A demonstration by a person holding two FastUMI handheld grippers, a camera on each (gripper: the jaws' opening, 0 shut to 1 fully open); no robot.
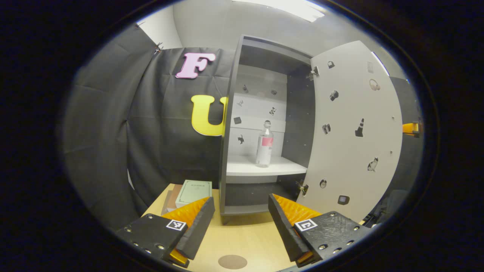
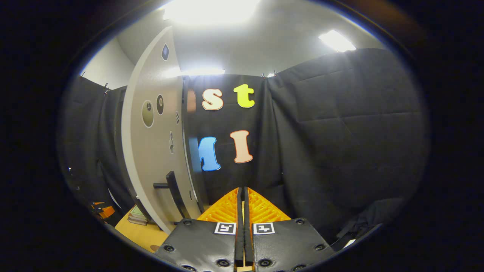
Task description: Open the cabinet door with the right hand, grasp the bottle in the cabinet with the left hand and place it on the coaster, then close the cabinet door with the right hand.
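Note:
The cabinet (image 1: pixel 230 124) stands with its door (image 1: pixel 355 128) swung wide to the right. A clear bottle (image 1: pixel 264 144) with a red label stands upright on the white shelf (image 1: pixel 264 168) inside. My left gripper (image 1: pixel 241 226) is open, well in front of the cabinet and above the wooden table (image 1: pixel 249 238). A round brown coaster (image 1: pixel 232 261) lies on the table just below its fingers. In the right gripper view my right gripper (image 2: pixel 242 190) is shut on nothing, to the right of the door's outer face (image 2: pixel 155 143) and its dark handle (image 2: pixel 172 189).
A green book (image 1: pixel 193 190) on a small stack lies on the table left of the cabinet. That stack (image 2: pixel 137 216) also appears low left in the right gripper view. Black cloth walls surround the booth.

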